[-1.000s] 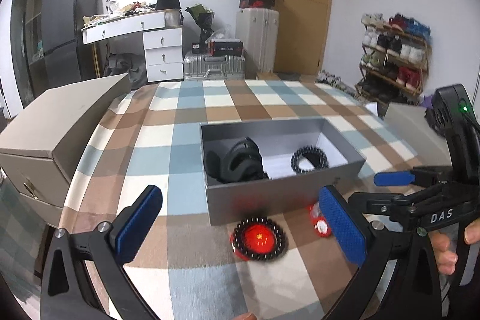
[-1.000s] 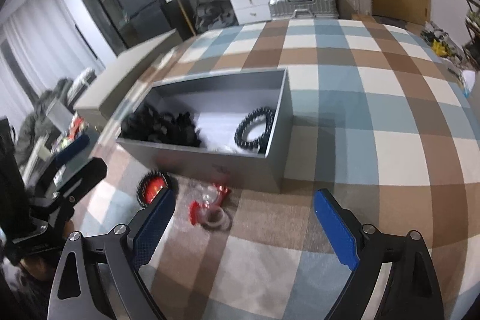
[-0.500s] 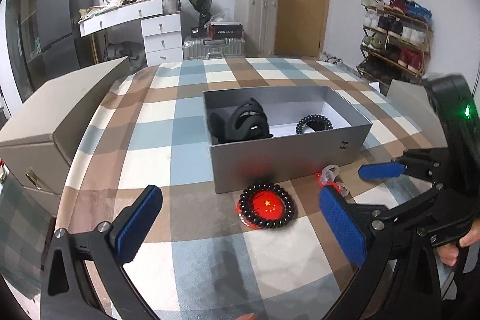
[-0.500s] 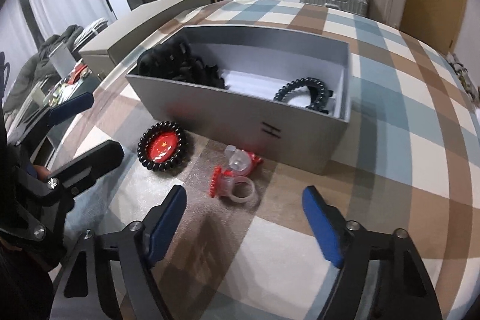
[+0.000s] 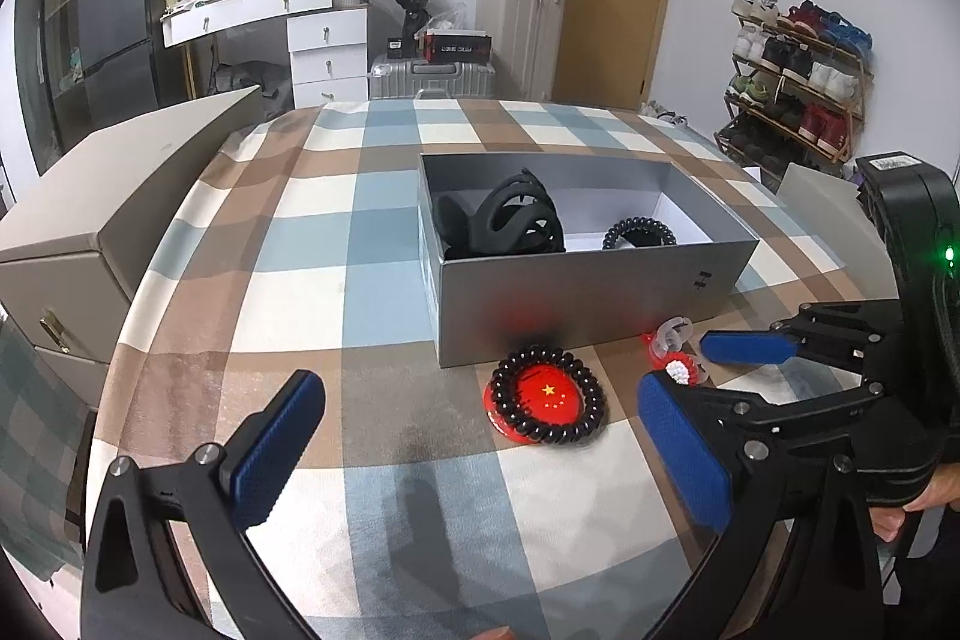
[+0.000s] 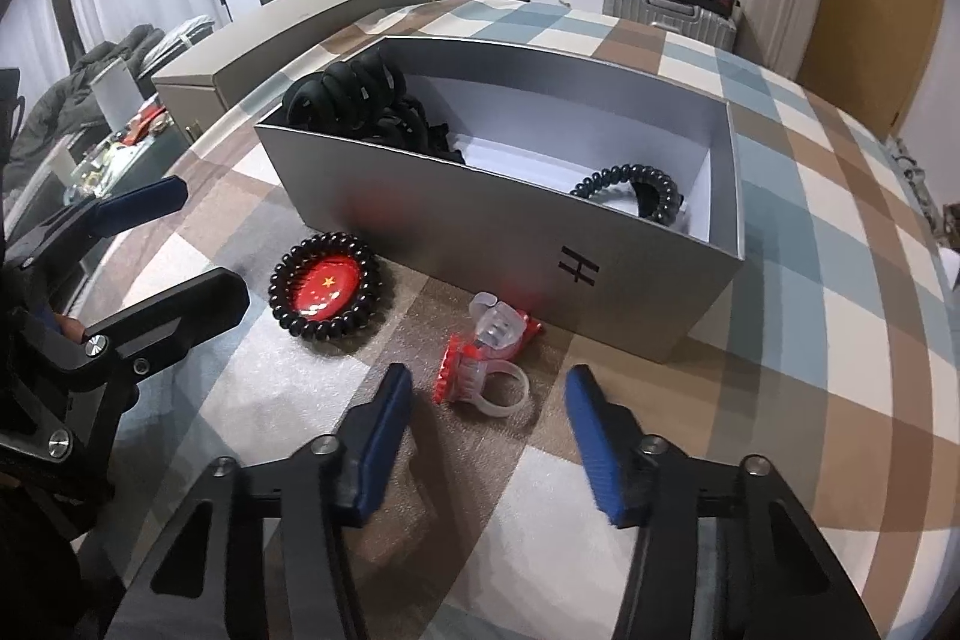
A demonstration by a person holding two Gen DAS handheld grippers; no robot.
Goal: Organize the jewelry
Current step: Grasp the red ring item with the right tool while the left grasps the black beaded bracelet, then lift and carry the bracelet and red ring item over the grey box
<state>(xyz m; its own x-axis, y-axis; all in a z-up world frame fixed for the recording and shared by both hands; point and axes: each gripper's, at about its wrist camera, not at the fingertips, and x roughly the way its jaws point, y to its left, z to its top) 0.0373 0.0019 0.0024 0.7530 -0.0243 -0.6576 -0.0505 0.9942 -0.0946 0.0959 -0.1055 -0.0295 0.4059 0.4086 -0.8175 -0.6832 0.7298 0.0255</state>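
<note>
The clear ring with the red frill (image 6: 480,385) lies on the worktop (image 6: 840,340) just ahead of the right tongs (image 6: 487,445), roughly centred in the gap, hoop toward the right pad – frill toward the left. These tongs have just been closing, yet the pads don't touch the ring. The left tongs (image 5: 474,451) gape wide and empty, farther off – the beaded red disc (image 5: 547,403) lies ahead of them. The grey box (image 6: 480,232) stands just beyond.
</note>
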